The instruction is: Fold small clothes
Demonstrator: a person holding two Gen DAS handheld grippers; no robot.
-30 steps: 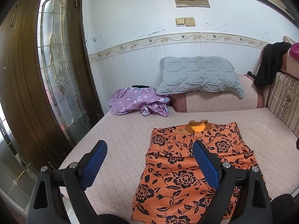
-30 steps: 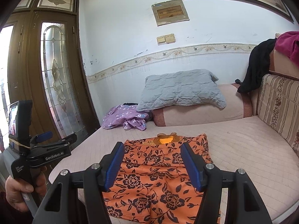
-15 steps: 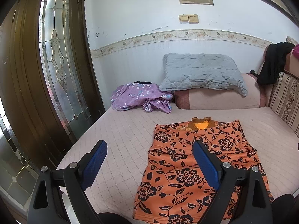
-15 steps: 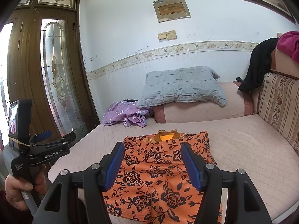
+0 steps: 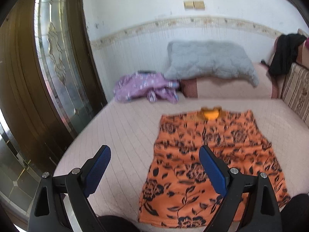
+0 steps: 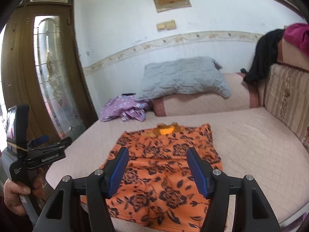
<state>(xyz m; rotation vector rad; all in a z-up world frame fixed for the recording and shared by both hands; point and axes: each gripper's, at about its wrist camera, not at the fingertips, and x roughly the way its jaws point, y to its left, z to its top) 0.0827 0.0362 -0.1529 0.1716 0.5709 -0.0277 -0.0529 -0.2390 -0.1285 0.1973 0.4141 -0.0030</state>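
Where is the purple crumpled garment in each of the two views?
Left wrist: purple crumpled garment left of centre, on the bed at the wall.
Right wrist: left of centre, lower in the picture.
Shared landmark: grey pillow touching its right side.

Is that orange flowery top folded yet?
No: the orange top lies spread flat on the bed, collar and hem both showing.

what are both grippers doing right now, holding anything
left gripper: open, holding nothing, above the bed beside the orange floral top.
right gripper: open, empty, over that top.
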